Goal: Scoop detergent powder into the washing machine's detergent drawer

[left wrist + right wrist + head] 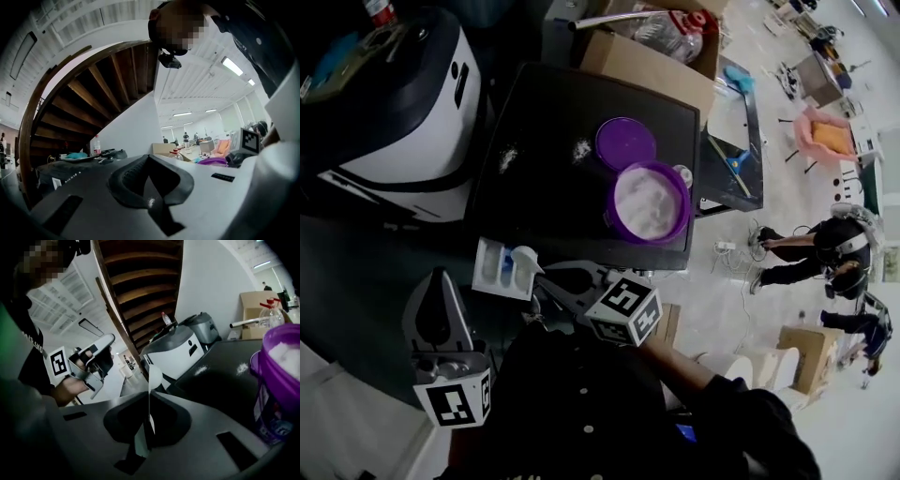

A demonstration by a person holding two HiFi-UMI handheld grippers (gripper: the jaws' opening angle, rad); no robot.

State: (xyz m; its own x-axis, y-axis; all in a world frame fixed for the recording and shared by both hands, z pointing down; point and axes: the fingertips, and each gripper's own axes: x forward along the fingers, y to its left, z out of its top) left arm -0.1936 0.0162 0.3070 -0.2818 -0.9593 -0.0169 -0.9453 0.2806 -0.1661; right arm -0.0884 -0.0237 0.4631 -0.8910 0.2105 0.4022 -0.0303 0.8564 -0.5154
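Note:
The washing machine (394, 112) stands at the upper left, and its white detergent drawer (495, 267) is pulled out. My right gripper (548, 279) is shut on the thin handle of a white scoop (526, 260), whose bowl hangs over the drawer's right end. In the right gripper view the scoop (154, 377) stands edge-on between the shut jaws of the right gripper (149, 397). A purple tub of white powder (649, 202) sits open on the black table (544, 187), with its lid (626, 142) beside it. My left gripper (439, 314) is shut and empty, down to the left of the drawer.
Spilled powder (581, 148) dots the table top. Cardboard boxes (649, 66) stand behind the table. People (816, 253) crouch on the floor to the right, near more boxes (802, 356). A staircase rises behind me.

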